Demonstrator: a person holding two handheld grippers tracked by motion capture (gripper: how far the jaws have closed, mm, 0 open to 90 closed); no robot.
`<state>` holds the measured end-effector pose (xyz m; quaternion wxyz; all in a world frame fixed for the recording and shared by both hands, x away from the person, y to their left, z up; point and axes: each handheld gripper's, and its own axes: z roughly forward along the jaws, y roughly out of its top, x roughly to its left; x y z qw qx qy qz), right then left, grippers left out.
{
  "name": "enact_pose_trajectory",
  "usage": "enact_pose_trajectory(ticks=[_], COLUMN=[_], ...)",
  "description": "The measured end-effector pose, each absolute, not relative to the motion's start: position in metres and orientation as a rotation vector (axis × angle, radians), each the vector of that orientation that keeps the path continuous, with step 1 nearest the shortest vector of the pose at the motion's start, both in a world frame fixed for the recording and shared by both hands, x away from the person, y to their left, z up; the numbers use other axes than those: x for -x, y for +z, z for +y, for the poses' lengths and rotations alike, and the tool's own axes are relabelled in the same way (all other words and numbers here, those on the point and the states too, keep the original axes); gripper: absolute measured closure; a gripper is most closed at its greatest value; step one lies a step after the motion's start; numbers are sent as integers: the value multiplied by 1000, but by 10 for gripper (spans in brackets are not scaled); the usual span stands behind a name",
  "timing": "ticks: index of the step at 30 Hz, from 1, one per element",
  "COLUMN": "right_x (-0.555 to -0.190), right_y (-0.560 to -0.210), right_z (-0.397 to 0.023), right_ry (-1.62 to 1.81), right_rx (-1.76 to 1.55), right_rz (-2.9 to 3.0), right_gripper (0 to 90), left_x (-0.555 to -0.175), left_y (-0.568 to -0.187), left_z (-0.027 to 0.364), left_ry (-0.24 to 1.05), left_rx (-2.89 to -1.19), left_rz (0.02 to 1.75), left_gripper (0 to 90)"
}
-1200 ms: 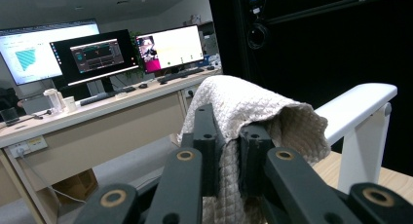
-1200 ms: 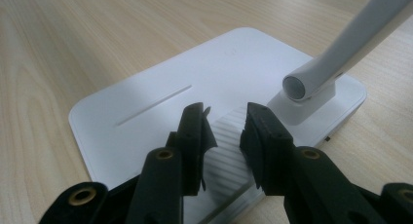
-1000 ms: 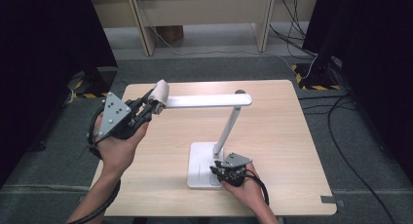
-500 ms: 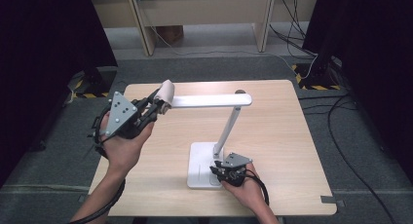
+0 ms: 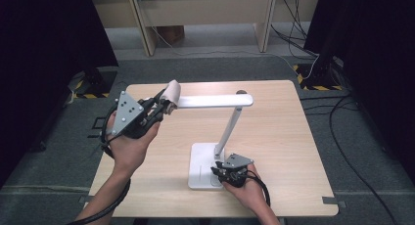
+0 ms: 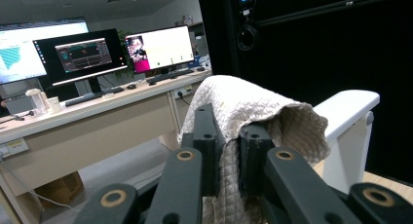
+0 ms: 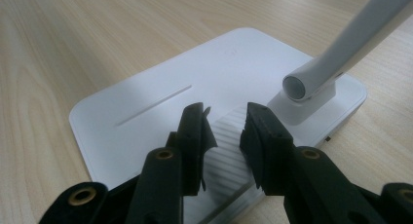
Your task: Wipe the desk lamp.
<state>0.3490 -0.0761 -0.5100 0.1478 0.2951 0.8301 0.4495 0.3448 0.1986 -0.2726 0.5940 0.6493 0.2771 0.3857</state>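
- High view: the left tool (image 5: 159,109) pinches a quilted cloth (image 5: 171,92) against the left end of the white lamp's head (image 5: 215,101), raised above the surface (image 5: 288,137).
- Near right, the right tool (image 5: 219,172), jaws parted and holding nothing, rests on the lamp base (image 5: 200,156).

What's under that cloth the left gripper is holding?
The cloth drapes over the tip of the white lamp head, pinched by the left gripper. The covered tip can't be seen; the rest of the head sticks out bare.

Lamp (image 5: 222,137) on table (image 5: 288,137), cloth (image 5: 171,93) over its left end
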Motion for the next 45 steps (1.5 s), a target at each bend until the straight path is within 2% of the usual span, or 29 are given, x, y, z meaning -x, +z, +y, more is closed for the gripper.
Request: enact_pose_trajectory(ticks=[45], right_x=[-349], right_y=[-511], right_z=[-77], right_ry=[1302], right_rx=[-851], right_rz=[2379], right_gripper=[690], left_x=[-352], left_y=[-274], left_z=[166], left_ry=[847], left_rx=[-1512], left_rz=[620], left_gripper=[811])
